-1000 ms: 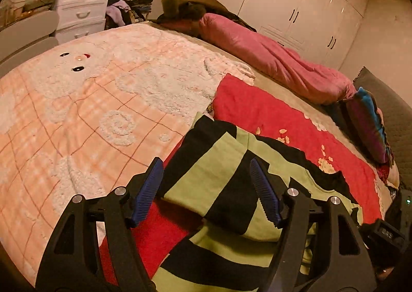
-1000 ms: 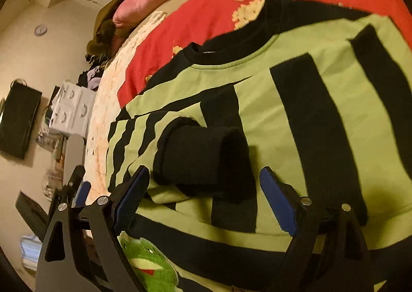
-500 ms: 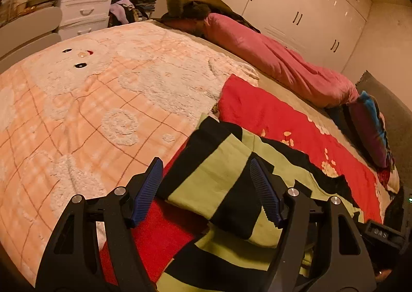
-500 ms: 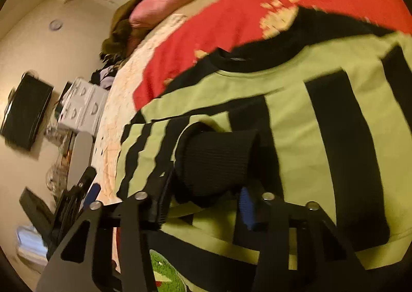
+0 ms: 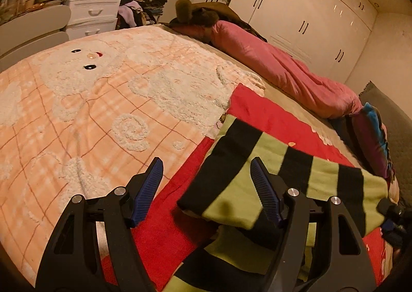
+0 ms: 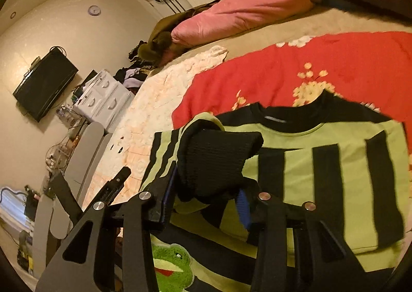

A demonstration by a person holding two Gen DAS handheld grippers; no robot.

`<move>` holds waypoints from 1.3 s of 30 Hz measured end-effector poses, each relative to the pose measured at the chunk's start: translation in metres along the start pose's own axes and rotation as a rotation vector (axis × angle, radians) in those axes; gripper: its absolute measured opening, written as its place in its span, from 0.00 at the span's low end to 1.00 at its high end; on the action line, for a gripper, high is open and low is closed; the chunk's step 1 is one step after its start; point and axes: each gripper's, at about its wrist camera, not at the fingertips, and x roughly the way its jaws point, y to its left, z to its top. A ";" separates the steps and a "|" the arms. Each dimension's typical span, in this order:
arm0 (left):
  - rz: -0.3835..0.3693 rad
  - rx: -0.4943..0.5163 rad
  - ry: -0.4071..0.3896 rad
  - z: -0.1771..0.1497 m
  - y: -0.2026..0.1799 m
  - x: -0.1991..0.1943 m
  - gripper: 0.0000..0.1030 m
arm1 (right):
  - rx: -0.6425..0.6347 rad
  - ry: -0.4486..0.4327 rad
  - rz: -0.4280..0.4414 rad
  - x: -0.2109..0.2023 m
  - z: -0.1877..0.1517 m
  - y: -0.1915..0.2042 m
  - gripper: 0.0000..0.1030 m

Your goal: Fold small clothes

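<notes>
Peach and white fuzzy blanket [image 5: 103, 101] fills the left side of the left wrist view. Lower down, the left tongs [image 5: 206, 189] stand wide open and hold nothing. To their right the striped shirt [image 5: 270, 176], green and black, lies on the red blanket [image 5: 270, 117], on the bed. A pink quilt [image 5: 278, 68] sits at the upper right.

In the right wrist view, the drawers [image 6: 103, 101] are at the left. In the middle, the right tongs [image 6: 206, 204] are now closed on the black cuff [image 6: 216, 160] of the sleeve. A second ago they were wide open above it. Now the cuff is lifted up off the shirt body [image 6: 347, 176], which lies flat to the right.

I think this means the sleeve fold has started. Next, the sleeve likely gets pulled across the shirt. The cuff looks thick and soft, so it could slip.
</notes>
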 end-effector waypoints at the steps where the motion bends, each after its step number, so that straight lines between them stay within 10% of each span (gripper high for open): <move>1: -0.005 0.007 -0.002 0.000 -0.002 -0.001 0.61 | 0.004 -0.006 -0.003 -0.004 0.002 -0.003 0.37; 28: -0.236 0.340 0.136 -0.043 -0.092 0.014 0.67 | 0.123 -0.045 -0.205 -0.044 0.009 -0.102 0.37; 39: -0.216 0.401 0.297 -0.065 -0.099 0.045 0.70 | 0.096 -0.009 -0.341 -0.032 0.003 -0.115 0.37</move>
